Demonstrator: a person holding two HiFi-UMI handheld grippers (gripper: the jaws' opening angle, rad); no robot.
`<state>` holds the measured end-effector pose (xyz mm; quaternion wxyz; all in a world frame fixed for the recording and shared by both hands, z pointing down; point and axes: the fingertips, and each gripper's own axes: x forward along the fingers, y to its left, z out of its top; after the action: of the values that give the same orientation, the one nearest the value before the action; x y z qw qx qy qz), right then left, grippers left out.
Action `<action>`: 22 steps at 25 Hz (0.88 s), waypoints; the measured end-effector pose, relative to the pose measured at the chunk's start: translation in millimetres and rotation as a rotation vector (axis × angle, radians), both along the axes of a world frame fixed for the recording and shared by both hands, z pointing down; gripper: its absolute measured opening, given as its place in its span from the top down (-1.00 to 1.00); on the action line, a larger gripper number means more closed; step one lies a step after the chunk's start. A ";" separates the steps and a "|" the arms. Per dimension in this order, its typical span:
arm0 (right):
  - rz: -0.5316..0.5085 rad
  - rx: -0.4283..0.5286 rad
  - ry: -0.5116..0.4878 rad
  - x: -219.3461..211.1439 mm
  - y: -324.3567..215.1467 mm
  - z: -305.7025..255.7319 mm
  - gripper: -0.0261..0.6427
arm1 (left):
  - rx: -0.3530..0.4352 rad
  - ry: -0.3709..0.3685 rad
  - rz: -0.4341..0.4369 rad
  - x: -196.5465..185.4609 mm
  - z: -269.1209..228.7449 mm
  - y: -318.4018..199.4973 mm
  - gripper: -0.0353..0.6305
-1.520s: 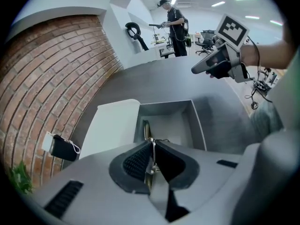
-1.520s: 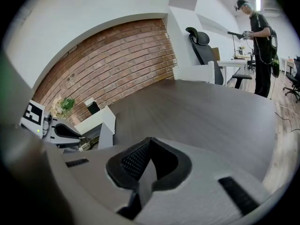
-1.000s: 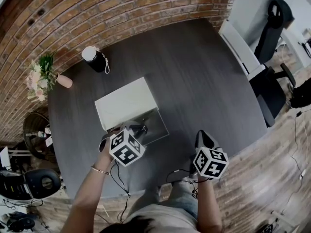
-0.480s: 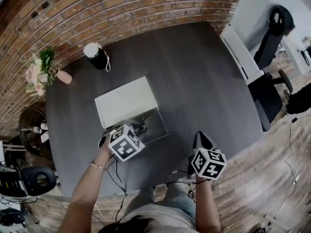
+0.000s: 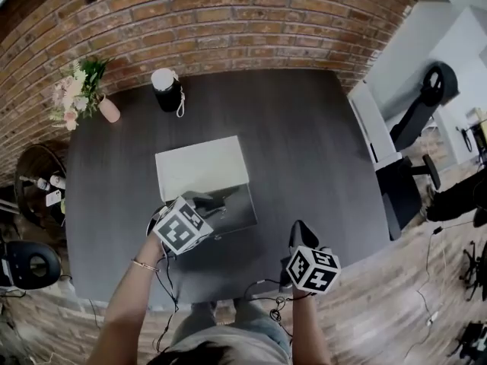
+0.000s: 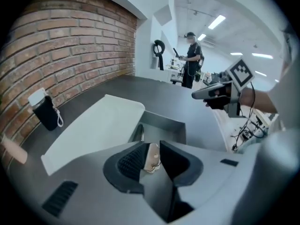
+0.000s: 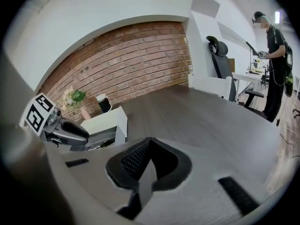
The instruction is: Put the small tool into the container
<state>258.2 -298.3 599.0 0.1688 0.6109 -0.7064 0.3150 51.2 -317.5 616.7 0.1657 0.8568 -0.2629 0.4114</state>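
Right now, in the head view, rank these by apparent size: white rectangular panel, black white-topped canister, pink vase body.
1. white rectangular panel
2. black white-topped canister
3. pink vase body, flowers not counted; only slightly smaller than the canister

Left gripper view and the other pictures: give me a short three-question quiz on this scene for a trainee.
1. True or false: the right tool grips something.
2. The left tool is shut on: A a spoon; B a small metal item; C a coin.
3. Fill in: the grey container stands ___.
Key: 1 false; 2 B; 3 open.
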 end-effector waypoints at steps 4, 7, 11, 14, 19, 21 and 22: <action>-0.044 0.037 0.012 -10.6 -9.6 -18.7 0.92 | 0.081 0.143 -0.178 -25.6 -48.8 -2.9 0.65; -0.084 0.073 0.014 -22.5 -16.6 -35.2 0.92 | 0.183 0.269 -0.347 -52.5 -90.3 -2.7 0.73; -0.158 0.132 0.028 -45.5 -26.6 -62.3 0.92 | 0.358 0.391 -0.616 -105.6 -137.3 5.3 0.76; -0.216 0.187 0.046 -63.1 -32.9 -86.7 0.92 | 0.504 0.420 -0.869 -163.9 -160.1 17.6 0.79; -0.276 0.303 0.075 -83.4 -42.4 -130.5 0.92 | 0.611 0.423 -1.096 -220.9 -174.3 43.5 0.87; -0.281 0.338 0.087 -88.0 -45.7 -143.4 0.92 | 0.637 0.423 -1.132 -229.2 -179.2 50.1 0.88; -0.281 0.352 0.090 -90.0 -46.9 -148.4 0.92 | 0.649 0.416 -1.152 -232.9 -181.4 52.6 0.88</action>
<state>168.2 -345.2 450.6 0.1333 0.5397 -0.8205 0.1329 -181.7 -264.8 435.3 0.1401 0.6480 -0.7485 -0.0144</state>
